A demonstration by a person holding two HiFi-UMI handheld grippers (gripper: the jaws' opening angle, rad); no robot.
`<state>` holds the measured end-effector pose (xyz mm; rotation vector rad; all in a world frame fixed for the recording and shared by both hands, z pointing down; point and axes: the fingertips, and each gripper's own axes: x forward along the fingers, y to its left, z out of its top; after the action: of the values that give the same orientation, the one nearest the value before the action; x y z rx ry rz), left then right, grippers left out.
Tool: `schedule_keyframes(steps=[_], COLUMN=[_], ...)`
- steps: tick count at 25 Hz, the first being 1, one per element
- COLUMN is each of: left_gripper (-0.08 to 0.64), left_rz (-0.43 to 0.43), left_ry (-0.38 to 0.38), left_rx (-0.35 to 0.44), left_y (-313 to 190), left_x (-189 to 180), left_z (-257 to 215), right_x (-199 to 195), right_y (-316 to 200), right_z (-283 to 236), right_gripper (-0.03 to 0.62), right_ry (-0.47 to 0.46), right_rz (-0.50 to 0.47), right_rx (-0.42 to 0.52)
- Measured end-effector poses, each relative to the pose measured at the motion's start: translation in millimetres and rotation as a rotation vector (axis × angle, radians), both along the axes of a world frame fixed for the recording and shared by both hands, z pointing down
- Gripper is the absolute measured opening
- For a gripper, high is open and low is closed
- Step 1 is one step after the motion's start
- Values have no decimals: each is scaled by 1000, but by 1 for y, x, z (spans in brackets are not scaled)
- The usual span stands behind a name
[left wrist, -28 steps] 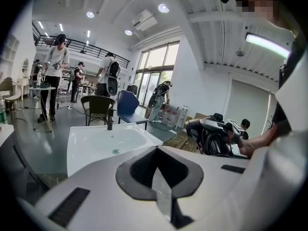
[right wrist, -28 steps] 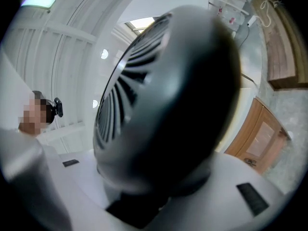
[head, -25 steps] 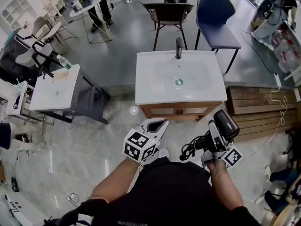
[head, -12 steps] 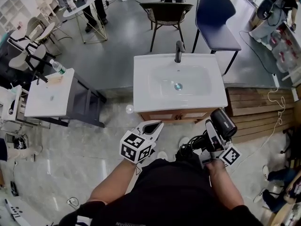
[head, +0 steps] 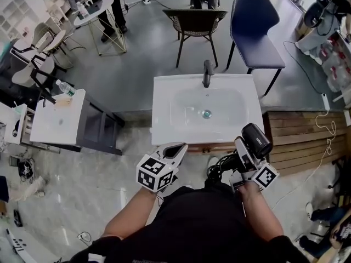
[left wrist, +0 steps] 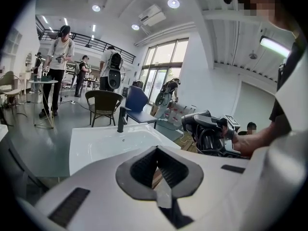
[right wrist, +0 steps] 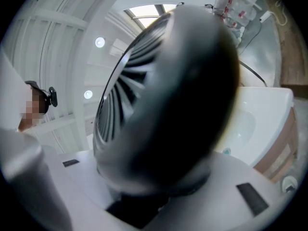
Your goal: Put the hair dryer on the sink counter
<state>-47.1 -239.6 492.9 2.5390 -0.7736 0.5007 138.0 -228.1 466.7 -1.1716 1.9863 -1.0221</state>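
Near the sink counter (head: 162, 122), right gripper (head: 243, 153) clamps the hair dryer (head: 256, 139) (left gripper (head: 176, 150) closed, empty); placement not yet done

One hair dryer (head: 255, 140); two sinks (head: 205, 111); maybe three chairs (head: 194, 18).

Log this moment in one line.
right gripper: holding hair dryer | left gripper: shut, empty | sink counter: dryer not yet placed
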Motion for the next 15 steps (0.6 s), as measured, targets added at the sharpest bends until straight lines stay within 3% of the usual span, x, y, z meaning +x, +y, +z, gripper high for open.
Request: schedule_keyframes(steps=[10, 15], left_gripper=[0, 0], left_rz=[-61, -100], left_ry=[0, -18], left_rx=[18, 21], left_y=[-75, -102], left_x=[47, 73], left_z=[-10, -9], right_x=[62, 87], right_y=[-89, -126], right_z=[1, 13], right_gripper=[167, 163], right_ry=[276, 542], right_rz=[-49, -164], right_rx=[-31, -22])
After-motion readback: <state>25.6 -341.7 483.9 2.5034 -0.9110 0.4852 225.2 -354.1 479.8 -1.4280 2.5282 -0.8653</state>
